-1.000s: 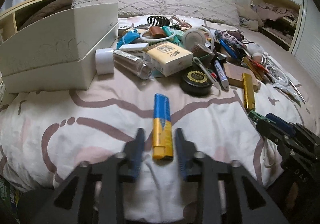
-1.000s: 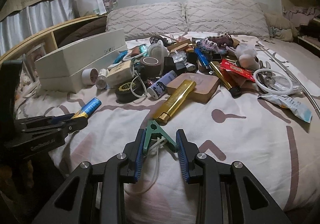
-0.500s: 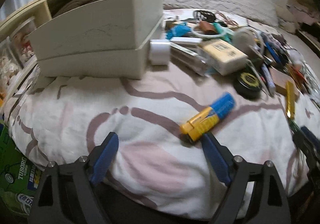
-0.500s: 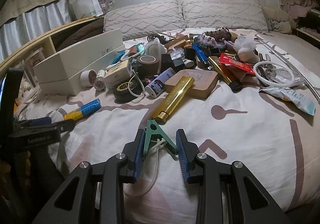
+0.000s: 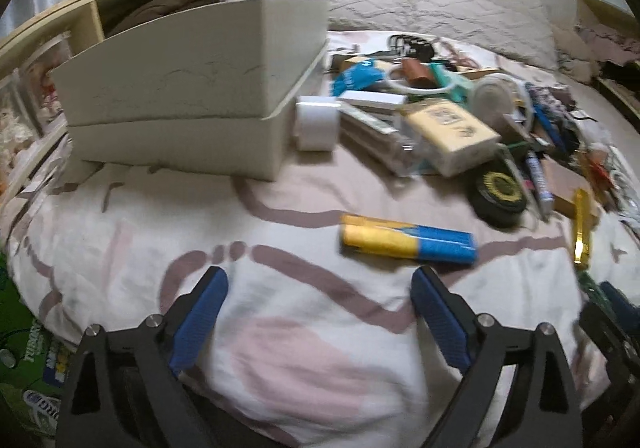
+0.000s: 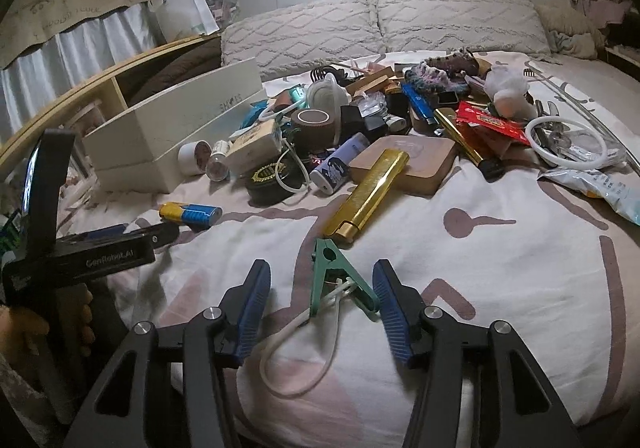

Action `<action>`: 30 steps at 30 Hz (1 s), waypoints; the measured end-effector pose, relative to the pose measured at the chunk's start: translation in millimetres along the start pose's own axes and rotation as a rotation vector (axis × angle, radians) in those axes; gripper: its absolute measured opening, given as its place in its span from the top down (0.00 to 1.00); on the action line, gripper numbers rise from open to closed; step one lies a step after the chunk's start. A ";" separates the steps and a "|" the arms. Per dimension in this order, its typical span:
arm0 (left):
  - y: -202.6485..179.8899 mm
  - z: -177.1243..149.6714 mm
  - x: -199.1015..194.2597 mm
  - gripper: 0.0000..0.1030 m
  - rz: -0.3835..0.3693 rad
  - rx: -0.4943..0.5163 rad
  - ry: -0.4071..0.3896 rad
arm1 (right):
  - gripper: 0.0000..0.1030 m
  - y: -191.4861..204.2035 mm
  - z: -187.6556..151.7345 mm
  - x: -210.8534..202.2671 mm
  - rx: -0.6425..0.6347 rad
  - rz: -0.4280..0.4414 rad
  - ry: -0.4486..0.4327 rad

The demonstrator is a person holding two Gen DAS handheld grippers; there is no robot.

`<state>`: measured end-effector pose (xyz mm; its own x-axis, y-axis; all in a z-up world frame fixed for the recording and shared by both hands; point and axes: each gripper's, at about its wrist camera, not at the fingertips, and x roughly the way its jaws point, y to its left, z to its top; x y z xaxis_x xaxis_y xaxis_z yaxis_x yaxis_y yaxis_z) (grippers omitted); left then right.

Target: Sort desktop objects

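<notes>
Step in hand: you are between picks. Two items lie set apart on the near part of the bedspread (image 6: 500, 268), and the main pile (image 6: 380, 127) further back is not yet sorted.

White box: the open box (image 5: 192, 95) stands at the far left of the bed, just beside the pile. It looks like the likely bin, though I cannot see inside it.

Left gripper: your left gripper (image 5: 320, 312) is released, its jaws opening wide with only bare bedspread between them. Nothing is held.

Yellow-and-blue tube: the tube (image 5: 408, 240) lies flat and crosswise just beyond the left fingertips, clear of both pads and apart from the pile.

Left pose: it points steeply down at the bed; in the right wrist view your hand (image 6: 24, 332) grips its handle at the left edge.

Right gripper: your right gripper (image 6: 320, 304) is letting go, jaws opening. The green clip (image 6: 340, 280) with its white cord loop sits between them; the left pad stands clear, the right pad is very close, and I judge no squeeze remains.

Right pose: tilted down toward the bed, low over the near edge.

Gold case: the gold case (image 6: 368, 195) lies just beyond the clip, leaning on a tan flat box.

Next move: draw the right gripper back without snagging the cord, then reach into the pile for one item sitting loose on top.
</notes>
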<state>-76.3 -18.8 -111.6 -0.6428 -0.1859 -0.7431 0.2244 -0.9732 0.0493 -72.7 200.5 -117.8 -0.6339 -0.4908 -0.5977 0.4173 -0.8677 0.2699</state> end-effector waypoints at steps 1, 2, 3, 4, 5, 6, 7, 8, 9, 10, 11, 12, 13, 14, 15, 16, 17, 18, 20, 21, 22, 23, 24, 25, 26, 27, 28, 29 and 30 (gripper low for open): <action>-2.8 0.9 0.4 0.05 -0.016 0.002 0.001 | 0.48 0.2 -0.1 -0.1 -0.002 -0.001 -0.001; -4.1 1.3 0.4 0.05 -0.031 0.002 0.002 | 0.48 0.6 -0.3 -0.1 -0.005 -0.003 -0.001; -5.9 2.3 0.5 0.05 -0.051 -0.001 0.001 | 0.50 1.2 -0.4 -0.2 -0.008 -0.008 -0.002; -8.0 3.2 0.4 0.05 -0.071 -0.004 0.000 | 0.51 1.6 -0.4 -0.2 -0.011 -0.016 -0.002; -10.6 4.1 0.7 0.05 -0.088 -0.007 0.002 | 0.53 1.4 -0.4 -0.2 -0.013 -0.022 -0.003; -13.7 5.1 1.7 0.05 -0.097 -0.005 0.003 | 0.56 0.9 -0.4 -0.4 -0.012 -0.029 -0.004; -16.8 6.2 2.9 0.05 -0.102 -0.001 0.003 | 0.57 0.1 -0.4 -0.5 -0.009 -0.031 -0.004; -19.7 7.2 4.2 0.05 -0.110 0.003 0.004 | 0.60 -0.9 -0.4 -0.8 -0.004 -0.033 -0.005; -22.5 7.8 5.6 0.05 -0.113 0.003 0.006 | 0.64 -1.9 -0.5 -1.0 0.000 -0.036 -0.006; -25.2 8.5 7.0 0.05 -0.111 0.003 0.005 | 0.66 -2.4 -0.5 -1.0 0.003 -0.037 -0.007; -26.6 8.9 7.8 0.05 -0.110 0.006 0.003 | 0.68 -3.0 -0.6 -1.2 0.006 -0.039 -0.007; -28.0 9.3 8.6 0.05 -0.108 0.010 0.002 | 0.68 -3.4 -0.8 -1.3 0.008 -0.038 -0.007; -30.8 10.3 10.2 0.05 -0.106 0.015 0.000 | 0.68 -3.1 -0.8 -1.2 0.008 -0.036 -0.008; -33.0 10.8 11.2 0.05 -0.104 0.019 -0.002 | 0.69 -2.5 -1.0 -1.2 0.007 -0.033 -0.009; -34.4 10.9 11.4 0.05 -0.101 0.021 -0.005 | 0.69 -1.6 -1.3 -1.4 0.004 -0.030 -0.009; -35.5 11.1 12.0 0.05 -0.099 0.022 -0.007 | 0.69 -0.4 -1.5 -1.0 -0.001 -0.031 -0.009; -36.4 11.3 12.7 0.05 -0.097 0.024 -0.010 | 0.69 0.5 -1.8 -0.9 -0.005 -0.032 -0.009; -36.8 11.3 13.1 0.05 -0.095 0.025 -0.013 | 0.69 1.1 -1.9 -0.7 -0.008 -0.032 -0.009; -37.4 10.6 13.2 0.05 -0.092 0.037 -0.017 | 0.69 1.2 -1.9 -0.5 -0.008 -0.030 -0.009; -38.1 9.9 13.3 0.05 -0.090 0.047 -0.020 | 0.69 0.8 -1.9 -0.5 -0.008 -0.029 -0.008; -39.0 9.3 13.7 0.05 -0.086 0.057 -0.022 | 0.69 0.8 -1.9 -0.3 -0.008 -0.029 -0.008; -40.1 9.0 14.1 0.06 -0.082 0.067 -0.026 | 0.69 0.9 -1.9 -0.2 -0.009 -0.029 -0.007; -40.9 8.7 14.6 0.06 -0.078 0.075 -0.030 | 0.69 1.2 -1.9 -0.4 -0.010 -0.030 -0.007; -41.1 8.3 15.0 0.08 -0.075 0.077 -0.035 | 0.69 1.7 -2.0 -0.5 -0.012 -0.031 -0.006; -40.8 8.1 15.5 0.09 -0.068 0.077 -0.043 | 0.69 2.0 -2.0 -0.4 -0.013 -0.033 -0.006; -40.9 7.9 16.1 0.11 -0.064 0.077 -0.046 | 0.69 2.1 -2.0 -0.5 -0.015 -0.034 -0.005; -40.4 7.5 16.4 0.13 -0.062 0.078 -0.050 | 0.69 2.4 -1.9 -0.2 -0.016 -0.034 -0.002; -40.2 7.5 16.5 0.15 -0.060 0.080 -0.054 | 0.69 2.6 -1.9 -0.2 -0.018 -0.035 0.000; -40.3 7.2 15.9 0.19 -0.060 0.082 -0.059 | 0.69 3.0 -1.9 -0.3 -0.021 -0.036 0.001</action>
<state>-100.9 16.6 -120.6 -0.6957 -0.1320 -0.7061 0.1249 -0.9902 0.0620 -70.0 198.2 -118.3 -0.6483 -0.4589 -0.6076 0.4075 -0.8832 0.2323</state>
